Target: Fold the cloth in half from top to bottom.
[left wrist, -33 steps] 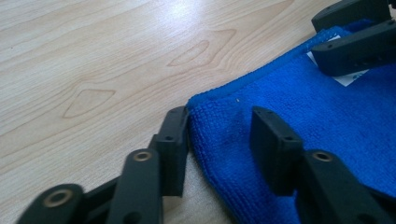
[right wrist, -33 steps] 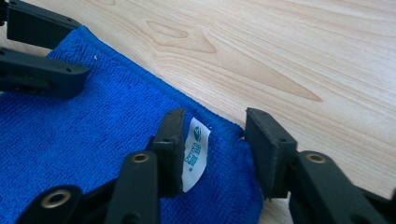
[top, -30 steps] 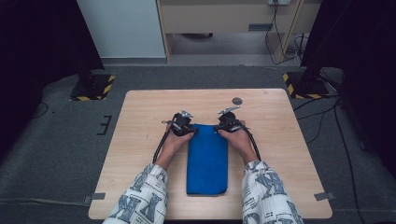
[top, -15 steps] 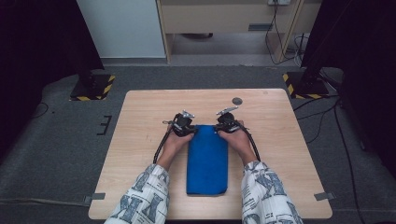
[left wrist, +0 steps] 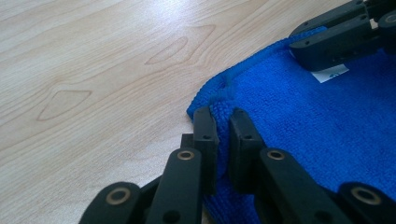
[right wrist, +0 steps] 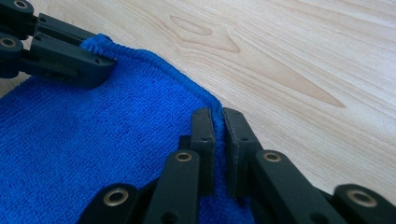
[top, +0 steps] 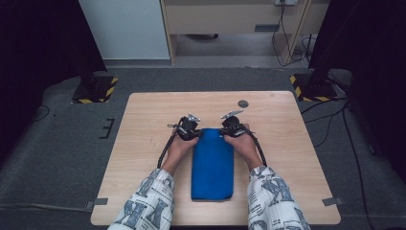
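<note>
The folded blue towel (top: 212, 165) lies lengthwise at the middle of the wooden table (top: 143, 124), and both grippers are at its far end. The left gripper (left wrist: 223, 128) has just been closing and now pinches the towel's far left corner, pile bunched between its pads. The right gripper (right wrist: 218, 126) has just been closing too, and it clamps the hemmed edge at the far right corner. A small white label (left wrist: 330, 73) shows on the cloth beside the right gripper's jaws.
</note>
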